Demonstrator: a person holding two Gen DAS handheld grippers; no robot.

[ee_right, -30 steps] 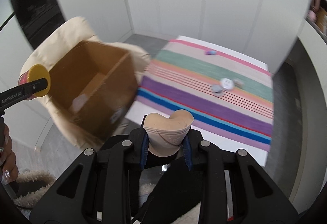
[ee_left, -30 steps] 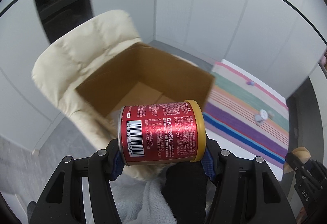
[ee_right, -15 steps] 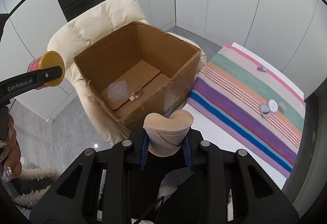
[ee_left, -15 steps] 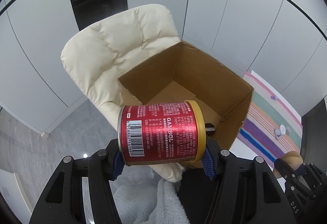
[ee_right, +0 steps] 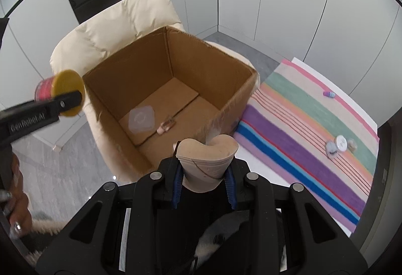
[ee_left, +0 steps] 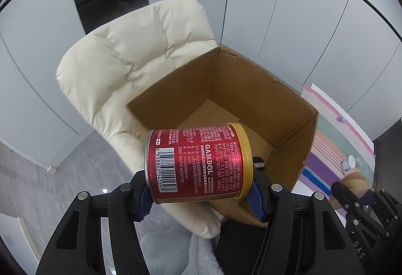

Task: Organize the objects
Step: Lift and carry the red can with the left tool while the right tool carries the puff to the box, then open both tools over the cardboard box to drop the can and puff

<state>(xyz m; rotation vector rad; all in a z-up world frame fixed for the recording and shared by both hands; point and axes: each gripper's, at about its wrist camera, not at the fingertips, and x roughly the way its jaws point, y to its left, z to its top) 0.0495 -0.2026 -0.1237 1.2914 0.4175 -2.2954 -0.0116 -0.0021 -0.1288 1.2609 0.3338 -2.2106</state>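
My left gripper (ee_left: 201, 196) clamps the can (ee_left: 198, 162) sideways, lid right; my right gripper (ee_right: 204, 187) pinches a beige piece (ee_right: 207, 162) narrowly.

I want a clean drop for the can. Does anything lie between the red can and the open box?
No. In the right wrist view the red can, held in the left gripper, hangs just outside the cardboard box's left rim, only air between.

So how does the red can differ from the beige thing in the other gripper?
The can is shiny red, printed, with a yellow lid; the beige piece is matte and plain. The can is rigid and lies sideways; the beige piece looks soft and pinched upright. Both are gripped, near the open box.
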